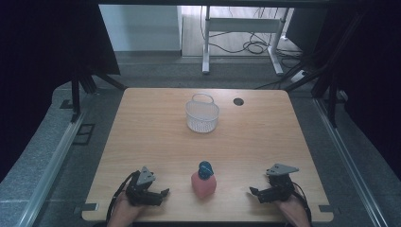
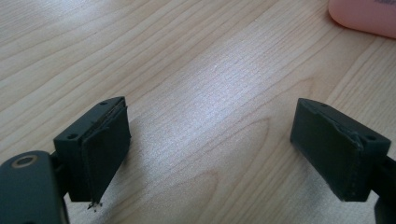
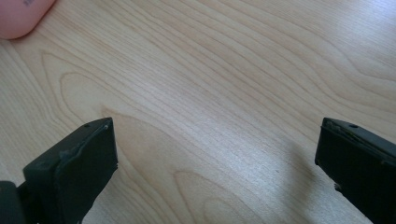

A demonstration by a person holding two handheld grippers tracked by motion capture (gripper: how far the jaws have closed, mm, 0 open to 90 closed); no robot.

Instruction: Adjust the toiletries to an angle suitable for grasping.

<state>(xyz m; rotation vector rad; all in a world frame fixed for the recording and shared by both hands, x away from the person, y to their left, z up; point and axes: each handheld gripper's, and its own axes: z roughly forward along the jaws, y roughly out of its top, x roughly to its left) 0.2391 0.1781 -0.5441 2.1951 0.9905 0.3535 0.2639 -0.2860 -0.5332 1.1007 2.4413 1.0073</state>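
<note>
Left gripper: fingers wide apart, empty, above table.
Right gripper: fingers wide apart, empty.
Bottle: between grippers, untouched.

Grey floor, white desk frame, black curtains.

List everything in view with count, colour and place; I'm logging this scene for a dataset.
pink bottle: 1, pink body with a blue cap, near edge of the table, between the two grippers
mesh basket: 1, white, far middle of the table
cable hole: 1, dark, right of the basket
table: 1, light wood
desk frame: 1, white, on the floor beyond the table
left gripper: 1, black, near left, open
right gripper: 1, black, near right, open
</note>
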